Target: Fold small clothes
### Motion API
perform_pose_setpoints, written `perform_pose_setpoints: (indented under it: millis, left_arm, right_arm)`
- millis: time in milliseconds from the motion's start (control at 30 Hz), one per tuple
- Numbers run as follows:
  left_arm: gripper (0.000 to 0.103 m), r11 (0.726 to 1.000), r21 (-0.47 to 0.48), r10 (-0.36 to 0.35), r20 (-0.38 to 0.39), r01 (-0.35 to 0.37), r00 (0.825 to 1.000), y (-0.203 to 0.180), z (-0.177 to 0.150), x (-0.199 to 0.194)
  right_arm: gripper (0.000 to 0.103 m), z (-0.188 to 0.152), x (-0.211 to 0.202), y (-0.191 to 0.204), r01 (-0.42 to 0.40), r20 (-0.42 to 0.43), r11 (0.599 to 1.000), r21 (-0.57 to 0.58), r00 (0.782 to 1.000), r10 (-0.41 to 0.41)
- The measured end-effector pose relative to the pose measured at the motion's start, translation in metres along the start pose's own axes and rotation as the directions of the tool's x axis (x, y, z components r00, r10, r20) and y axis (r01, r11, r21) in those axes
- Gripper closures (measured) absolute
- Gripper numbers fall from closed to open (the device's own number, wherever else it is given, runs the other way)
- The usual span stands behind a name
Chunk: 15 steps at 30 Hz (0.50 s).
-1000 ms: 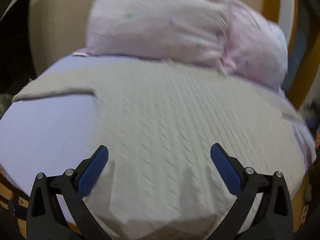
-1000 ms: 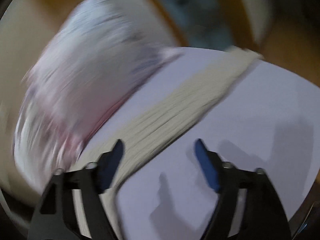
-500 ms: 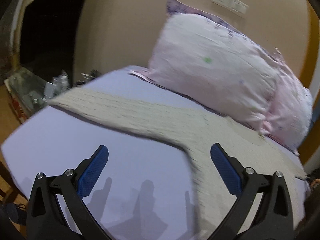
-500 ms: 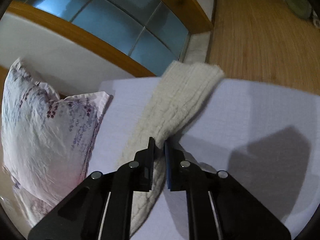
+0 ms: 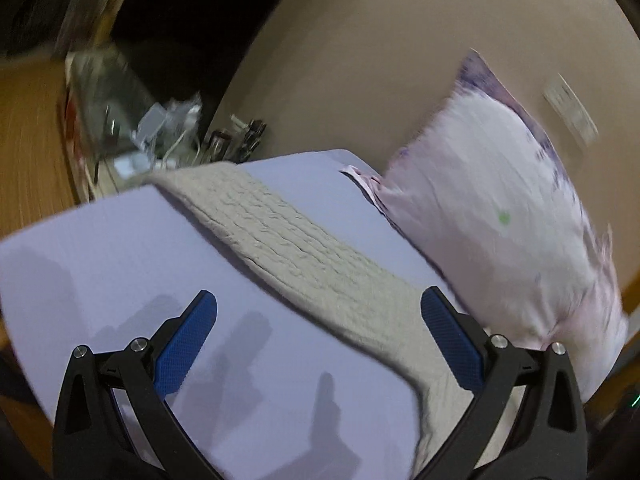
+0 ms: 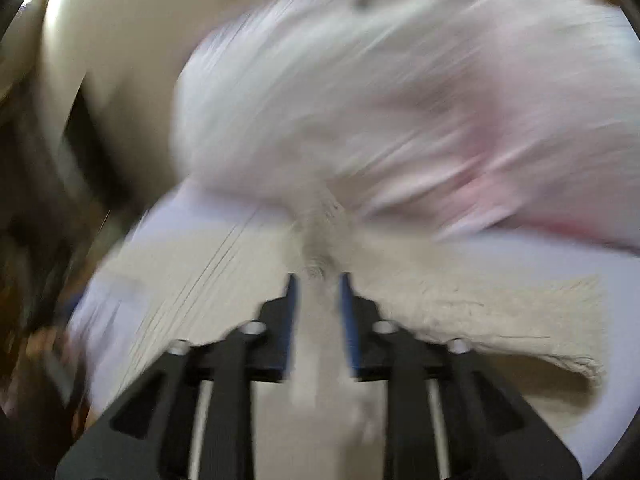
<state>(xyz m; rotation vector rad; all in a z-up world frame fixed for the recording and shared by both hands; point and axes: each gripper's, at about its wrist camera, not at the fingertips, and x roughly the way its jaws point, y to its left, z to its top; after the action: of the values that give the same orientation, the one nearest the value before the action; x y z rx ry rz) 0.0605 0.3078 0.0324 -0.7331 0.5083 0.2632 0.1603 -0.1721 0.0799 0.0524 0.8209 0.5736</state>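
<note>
A: Sweater (image 5: 304,248) count is one: cream cable-knit, spread flat on the lilac bed sheet (image 5: 120,248). In the left wrist view one sleeve runs from near right to far left, and its cuff end reaches the far-left mattress edge.

B: Grippers?

A: Two. Left gripper (image 5: 320,340) has its jaws spread wide with nothing between them, and it hangs over bare sheet with the sleeve crossing under its right finger. Right gripper (image 6: 318,312) has its jaws drawn in to a narrow gap with a bunch of the sweater (image 6: 318,264) pinched up between the blue pads (image 6: 289,320).

B: Anything else on the bed?

A: One pillow (image 5: 500,220), white-pink with a purple print, leaning at the far right against the beige wall (image 5: 380,60). It sits just beside the sweater; I can't tell if they touch. The right wrist view shows the same pillow (image 6: 400,100) filling the far half.

B: Containers?

A: None that I can identify. There's clutter (image 5: 168,132) past the far-left bed corner, with cables and small items, too blurred to name or count.

B: What's unreadable?

A: The right wrist view is heavily motion-smeared. The sweater's body is cut off at the near edge in both views. One wall plate (image 5: 572,112) is blurred.
</note>
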Motion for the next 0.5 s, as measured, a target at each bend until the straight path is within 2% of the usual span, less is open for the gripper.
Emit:
perform_pose_setpoints:
  millis: [67, 167, 233, 333, 467, 500]
  left_arm:
    - [0.005, 0.998, -0.064, -0.005, -0.016, 0.004, 1.000, 0.008, 0.005, 0.008]
    - [0.019, 0.987, -0.161, -0.018, -0.065, 0.007, 0.998, 0.025, 0.014, 0.026]
    - [0.028, 0.974, -0.226, -0.020, -0.087, -0.001, 0.996, 0.036, 0.019, 0.035]
    - [0.030, 0.954, -0.299, 0.004, -0.060, -0.022, 0.998, 0.050, 0.032, 0.041]
    - [0.032, 0.942, -0.331, 0.043, -0.039, -0.054, 0.998, 0.062, 0.050, 0.051]
    - [0.036, 0.939, -0.338, 0.045, -0.039, -0.056, 0.998, 0.065, 0.054, 0.053]
  right_arm:
    - [0.042, -0.005, -0.001, 0.011, -0.007, 0.020, 1.000, -0.021, 1.000, 0.008]
    - [0.022, -0.008, -0.023, 0.003, 0.049, 0.100, 0.999, -0.002, 0.994, -0.048]
    - [0.019, -0.008, -0.037, -0.019, 0.049, 0.122, 0.997, 0.059, 0.991, -0.056]
    - [0.017, -0.025, -0.061, -0.048, 0.056, 0.126, 0.987, 0.152, 0.989, -0.076]
    - [0.017, -0.037, -0.073, -0.076, 0.037, 0.124, 0.969, 0.245, 0.990, -0.070]
    - [0.017, -0.041, -0.075, -0.079, 0.029, 0.133, 0.965, 0.261, 0.989, -0.065]
